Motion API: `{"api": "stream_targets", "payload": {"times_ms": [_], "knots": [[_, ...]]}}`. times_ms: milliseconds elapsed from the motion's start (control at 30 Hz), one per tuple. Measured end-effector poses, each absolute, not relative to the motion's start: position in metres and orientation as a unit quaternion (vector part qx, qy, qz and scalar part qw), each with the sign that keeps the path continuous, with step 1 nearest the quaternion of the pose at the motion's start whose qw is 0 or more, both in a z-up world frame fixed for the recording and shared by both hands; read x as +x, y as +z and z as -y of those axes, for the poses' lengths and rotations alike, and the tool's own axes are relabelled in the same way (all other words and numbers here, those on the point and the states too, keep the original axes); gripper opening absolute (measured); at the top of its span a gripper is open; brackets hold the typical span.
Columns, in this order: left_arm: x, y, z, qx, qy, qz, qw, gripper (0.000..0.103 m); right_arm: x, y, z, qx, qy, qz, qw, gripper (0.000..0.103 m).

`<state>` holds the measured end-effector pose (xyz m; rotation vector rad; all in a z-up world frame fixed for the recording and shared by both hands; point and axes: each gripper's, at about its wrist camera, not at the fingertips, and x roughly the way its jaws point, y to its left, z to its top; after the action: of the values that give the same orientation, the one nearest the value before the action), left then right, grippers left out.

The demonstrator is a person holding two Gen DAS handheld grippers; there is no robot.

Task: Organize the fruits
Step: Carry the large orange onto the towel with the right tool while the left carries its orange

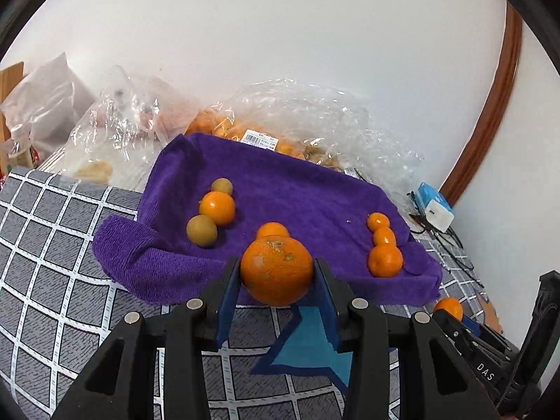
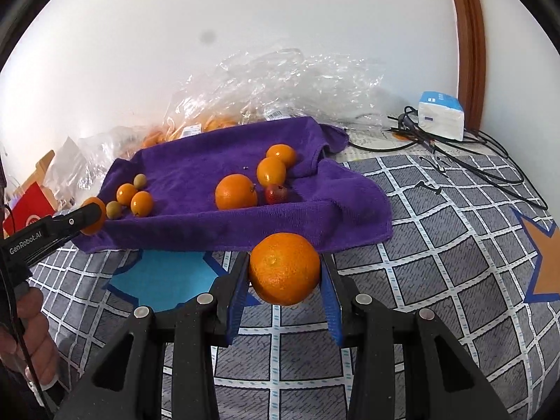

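Two black two-finger grippers with blue pads reach forward: the left gripper [image 1: 276, 273] clamps a round orange fruit [image 1: 276, 271] at frame centre; the right gripper [image 2: 284, 274] clamps another orange fruit [image 2: 284, 273], lower centre.

Tissue pack [image 2: 441, 114] w/ cables [image 2: 465, 150] by wall [image 2: 280, 17]

each claw [image 1: 276, 273] [image 2: 284, 273] has black arms, silver screws, blue ribbed pads [image 2: 235, 301]; white "genrobot.ai" lettering, bare-skinned hand [image 2: 33, 343]
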<state>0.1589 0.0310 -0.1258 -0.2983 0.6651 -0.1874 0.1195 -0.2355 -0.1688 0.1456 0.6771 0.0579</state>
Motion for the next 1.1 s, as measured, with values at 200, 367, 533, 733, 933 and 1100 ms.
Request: {"api": "stream_targets", "payload": {"times_ms": [200, 367, 533, 733, 933, 1100], "knots": [[0.160, -0.127, -0.039, -0.152, -0.075, -0.317, 0.933, 0.039, 0.124, -0.168, 0.242, 0.094, 0.040, -0.341, 0.934, 0.039], [0.161, -0.128, -0.043, -0.154, -0.060, -0.316, 0.934, 0.039, 0.126, -0.159, 0.250, 0.115, 0.040, -0.339, 0.933, 0.039], [0.157, -0.124, -0.043, -0.149, -0.056, -0.302, 0.940, 0.039, 0.123, -0.141, 0.252, 0.101, 0.029, -0.320, 0.942, 0.039], [0.158, -0.124, -0.046, -0.151, -0.049, -0.302, 0.940, 0.039, 0.125, -0.121, 0.251, 0.076, 0.028, -0.308, 0.948, 0.039], [0.158, -0.123, -0.049, -0.152, -0.045, -0.298, 0.941, 0.039, 0.135, -0.116, 0.246, 0.054, 0.025, -0.303, 0.951, 0.039], [0.159, -0.124, -0.054, -0.156, -0.039, -0.302, 0.940, 0.039, 0.146, -0.118, 0.242, 0.056, 0.023, -0.315, 0.947, 0.039]]}}
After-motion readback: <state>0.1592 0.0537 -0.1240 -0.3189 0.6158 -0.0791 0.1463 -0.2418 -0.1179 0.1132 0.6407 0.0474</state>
